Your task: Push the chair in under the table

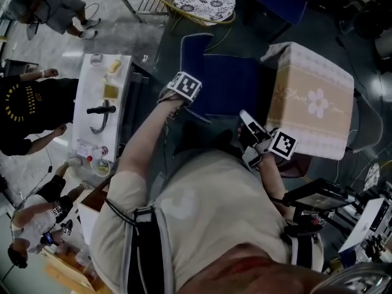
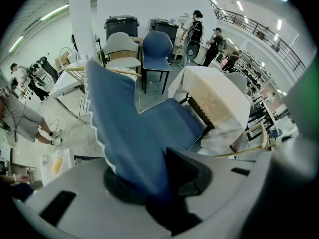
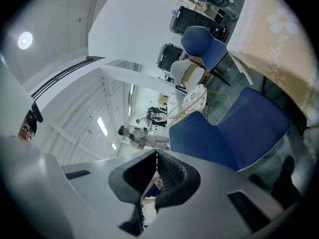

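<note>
The grey floor [image 1: 122, 17] of a big hall lies around, with people [image 1: 30, 106] well to the left of the left tongs [image 2: 155, 182]. These tongs are closed about halfway on the backrest top of the blue chair [image 1: 229, 81], and the pads press its cover. The right tongs [image 3: 157, 166] are fully closed and empty, beside the chair. To their right stands the cloth-covered tabletop [image 1: 312, 100]; the seat seems mostly outside it. The push should probably go straight toward it with a firm grip, so the chair slides without tipping.
</note>
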{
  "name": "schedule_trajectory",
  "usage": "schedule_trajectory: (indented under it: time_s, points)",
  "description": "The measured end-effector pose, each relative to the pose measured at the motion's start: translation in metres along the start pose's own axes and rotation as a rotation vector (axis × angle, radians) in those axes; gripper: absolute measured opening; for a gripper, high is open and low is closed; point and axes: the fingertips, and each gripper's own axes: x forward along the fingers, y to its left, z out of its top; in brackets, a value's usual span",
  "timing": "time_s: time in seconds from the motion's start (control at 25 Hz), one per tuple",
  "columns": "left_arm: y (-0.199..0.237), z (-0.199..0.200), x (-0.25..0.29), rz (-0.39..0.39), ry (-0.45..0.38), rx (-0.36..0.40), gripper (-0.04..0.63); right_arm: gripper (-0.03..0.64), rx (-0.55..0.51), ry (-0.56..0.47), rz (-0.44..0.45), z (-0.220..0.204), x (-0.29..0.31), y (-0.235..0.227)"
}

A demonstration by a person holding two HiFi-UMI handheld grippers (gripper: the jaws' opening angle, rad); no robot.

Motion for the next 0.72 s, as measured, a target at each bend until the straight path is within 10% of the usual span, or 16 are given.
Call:
schedule_trajectory:
  time_s: [0.72]
  points:
    - [0.009, 0.03, -0.004, 0.076, -0.098, 0.062, 0.107, 0.012, -0.019, -0.016, 0.022, 0.002, 0.001, 0.003]
